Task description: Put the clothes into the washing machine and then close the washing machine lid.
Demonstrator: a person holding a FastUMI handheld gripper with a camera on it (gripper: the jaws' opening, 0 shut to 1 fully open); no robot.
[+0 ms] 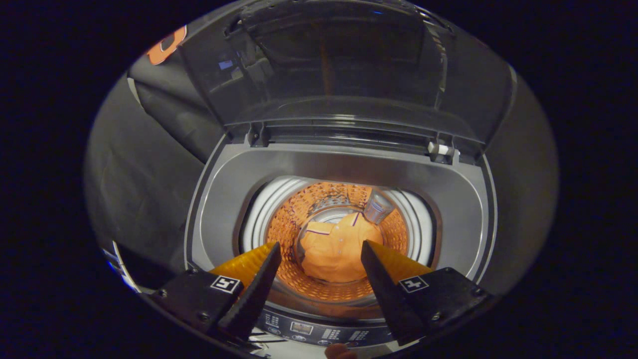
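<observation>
Black cloth hangs as the booth wall behind and beside a top-loading washing machine, whose grey top deck lies just ahead of the tool. The lid stands raised, hinged along the far side beyond the fingers and leaning back from the opening. Below the fingers, on the near side of the machine, runs the control panel with its rows of buttons.

The tool is open, its two fingers spread wide with nothing between them but the view down into the drum, a perforated basket ringed by a pale collar. The clothes, an orange garment with thin dark trim, lie crumpled at the bottom of the drum, between the fingers and beyond their tips. The bundle's long axis runs away from the tool, its trimmed end toward the far side of the drum
</observation>
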